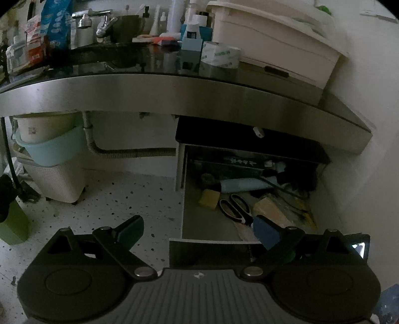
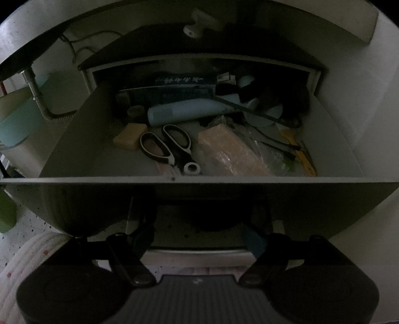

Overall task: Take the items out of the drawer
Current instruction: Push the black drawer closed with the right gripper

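The drawer under the counter is pulled open; it also shows in the left wrist view. Inside lie black-handled scissors, a yellow sponge, a light blue tube, a tan wrapped block and a dark box. My left gripper is open and empty, above the drawer's front left corner. My right gripper is open, low in front of the drawer's dark front panel, holding nothing.
A steel-edged counter overhangs the drawer, crowded with bottles, a faucet and a white storage box. A blue basin sits in a white basket at left on the speckled floor. A wall closes the right side.
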The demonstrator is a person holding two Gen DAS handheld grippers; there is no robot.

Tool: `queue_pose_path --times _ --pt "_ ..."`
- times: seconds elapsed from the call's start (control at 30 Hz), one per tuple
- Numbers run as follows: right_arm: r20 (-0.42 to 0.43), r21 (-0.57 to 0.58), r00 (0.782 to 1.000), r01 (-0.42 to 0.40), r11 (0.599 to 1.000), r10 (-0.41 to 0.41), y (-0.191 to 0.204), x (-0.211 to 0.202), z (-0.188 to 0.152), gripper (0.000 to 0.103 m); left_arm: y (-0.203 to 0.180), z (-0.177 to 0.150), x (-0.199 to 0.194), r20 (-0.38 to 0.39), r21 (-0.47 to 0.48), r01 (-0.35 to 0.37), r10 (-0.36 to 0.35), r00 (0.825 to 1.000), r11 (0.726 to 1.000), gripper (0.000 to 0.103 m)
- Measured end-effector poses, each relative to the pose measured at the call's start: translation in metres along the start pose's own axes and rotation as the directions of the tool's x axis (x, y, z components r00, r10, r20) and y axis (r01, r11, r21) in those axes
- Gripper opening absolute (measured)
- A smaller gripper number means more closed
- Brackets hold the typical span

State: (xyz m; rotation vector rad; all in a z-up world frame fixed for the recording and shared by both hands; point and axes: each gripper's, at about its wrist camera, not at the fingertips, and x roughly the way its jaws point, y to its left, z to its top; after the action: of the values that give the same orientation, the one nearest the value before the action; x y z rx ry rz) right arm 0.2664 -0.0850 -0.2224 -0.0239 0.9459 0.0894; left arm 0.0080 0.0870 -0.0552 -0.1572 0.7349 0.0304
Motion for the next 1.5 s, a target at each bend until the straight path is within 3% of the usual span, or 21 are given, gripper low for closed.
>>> queue_pose_path --times 0.7,1.5 --pt "0.001 -0.006 1.000 -0.001 1.000 0.001 0.000 0.015 0.020 0.079 0.001 0.003 0.001 0.000 0.007 -0.014 0.014 1.000 1.000 0.095" --pt "-0.011 -0.007 1.000 0.000 1.000 0.000 0.002 0.012 0.014 0.079 0.011 0.028 0.021 0.010 0.007 -0.038 0.038 0.999 0.999 0.095"
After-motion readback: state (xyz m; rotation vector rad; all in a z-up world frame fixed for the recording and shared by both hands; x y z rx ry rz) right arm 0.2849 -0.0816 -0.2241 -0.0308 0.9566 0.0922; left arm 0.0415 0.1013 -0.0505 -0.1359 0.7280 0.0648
